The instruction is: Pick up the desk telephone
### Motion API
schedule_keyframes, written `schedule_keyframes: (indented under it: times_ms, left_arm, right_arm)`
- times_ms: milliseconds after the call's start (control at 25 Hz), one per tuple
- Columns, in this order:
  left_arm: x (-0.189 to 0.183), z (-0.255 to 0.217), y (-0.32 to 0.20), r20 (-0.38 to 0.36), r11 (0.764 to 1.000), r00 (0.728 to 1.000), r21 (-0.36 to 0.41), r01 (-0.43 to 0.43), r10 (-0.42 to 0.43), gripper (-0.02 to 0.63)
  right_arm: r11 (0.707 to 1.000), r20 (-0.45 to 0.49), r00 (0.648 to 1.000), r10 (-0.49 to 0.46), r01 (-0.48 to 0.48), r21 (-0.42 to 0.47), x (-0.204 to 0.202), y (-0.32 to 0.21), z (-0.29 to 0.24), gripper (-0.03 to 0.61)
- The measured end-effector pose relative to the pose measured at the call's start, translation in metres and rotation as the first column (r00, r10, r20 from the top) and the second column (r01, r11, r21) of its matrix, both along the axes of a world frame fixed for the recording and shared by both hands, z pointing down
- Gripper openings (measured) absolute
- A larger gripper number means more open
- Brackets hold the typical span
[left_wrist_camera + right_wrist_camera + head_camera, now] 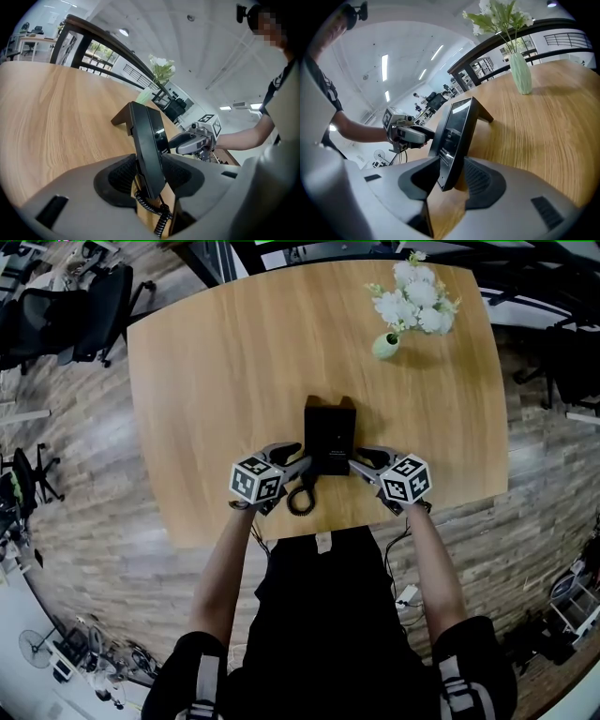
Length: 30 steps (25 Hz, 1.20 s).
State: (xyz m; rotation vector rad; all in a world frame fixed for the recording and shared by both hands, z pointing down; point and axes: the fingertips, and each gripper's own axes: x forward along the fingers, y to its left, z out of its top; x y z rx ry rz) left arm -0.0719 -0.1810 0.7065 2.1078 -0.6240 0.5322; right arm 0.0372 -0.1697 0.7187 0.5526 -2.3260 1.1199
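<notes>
- Two handheld tools close in on one black, wedge-shaped desk telephone (329,435), one from each side.
- The telephone sits on the light wooden worktop (225,362), close to the near edge and about midway along it.
- Its black coiled cord (302,498) curls on the wood between the telephone and that edge.
- The left tool (292,457) is at the telephone's left side. The left gripper view shows its jaws apart with the telephone's thin edge standing upright between the ribbed pads. I see no firm squeeze there.
- The right tool (364,461) mirrors it at the right side. The right gripper view shows its jaws spread, the telephone's edge between them, and a strip of bare wood beside one pad.
- Each tool carries a cube with square black-and-white markers and slopes down toward the worktop.
- A pale green vase (385,345) of white flowers (417,296) stands near the far right corner, well apart from the telephone.
- Black office chairs (75,306) stand on the plank floor beyond the far left corner.
</notes>
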Motion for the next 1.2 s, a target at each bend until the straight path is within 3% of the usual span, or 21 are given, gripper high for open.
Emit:
schedule_keyframes:
  times_ms: [440,1200]
  left_arm:
    - [0.012,0.013,-0.005,-0.05,0.997,0.997,-0.034,-0.065,0.063,0.183]
    - [0.029,0.028,-0.009,-0.112,0.991,0.99,-0.093,-0.097,0.087,0.204]
  right_arm:
    - [0.998,0.073,0.996,-0.042,0.045,-0.038,-0.017,-0.002,0.009,0.201]
    - [0.995,0.093,0.995,-0.044,0.052,-0.082,-0.033,-0.01,0.024,0.221]
